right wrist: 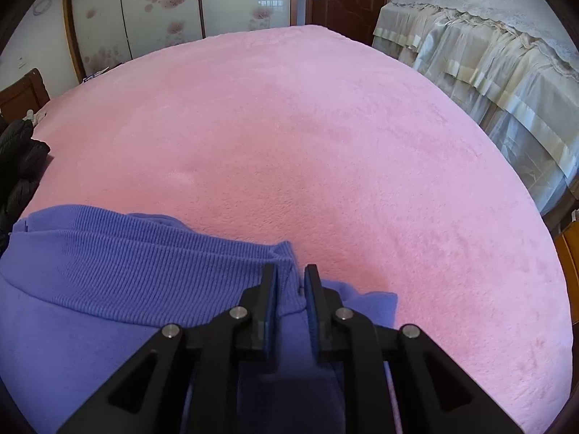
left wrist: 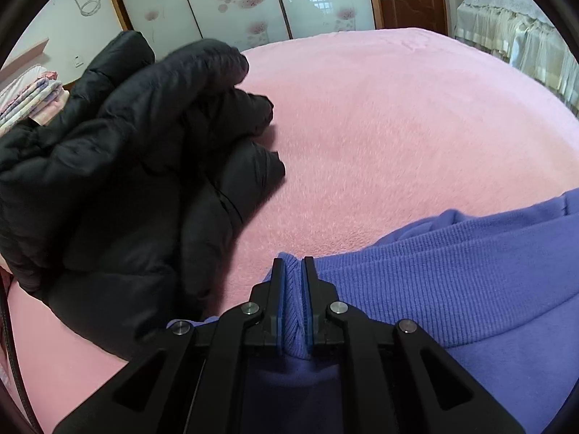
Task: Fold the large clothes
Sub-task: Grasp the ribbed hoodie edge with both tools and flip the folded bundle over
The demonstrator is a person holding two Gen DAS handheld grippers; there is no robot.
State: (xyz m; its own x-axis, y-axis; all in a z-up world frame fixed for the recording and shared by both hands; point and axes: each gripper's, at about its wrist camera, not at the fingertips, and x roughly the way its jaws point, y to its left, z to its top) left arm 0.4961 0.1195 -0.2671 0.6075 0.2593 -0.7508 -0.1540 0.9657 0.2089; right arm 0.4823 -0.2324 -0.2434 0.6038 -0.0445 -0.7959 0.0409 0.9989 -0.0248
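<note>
A purple sweatshirt (left wrist: 452, 282) with a ribbed hem lies on the pink bed cover (left wrist: 398, 126). My left gripper (left wrist: 293, 267) is shut on the left corner of the ribbed hem. In the right wrist view the same sweatshirt (right wrist: 108, 271) fills the lower left. My right gripper (right wrist: 291, 278) is shut on the right corner of the hem, with the fabric pinched between its blue pads. The hem stretches between the two grippers, just above the bed.
A black puffer jacket (left wrist: 126, 181) is piled on the bed to the left, close to my left gripper; its edge shows in the right wrist view (right wrist: 18, 166). Folded bedding (left wrist: 32, 97) lies behind it. A cloth-draped piece of furniture (right wrist: 488, 72) stands to the right. Wardrobe doors (left wrist: 217, 3) stand behind.
</note>
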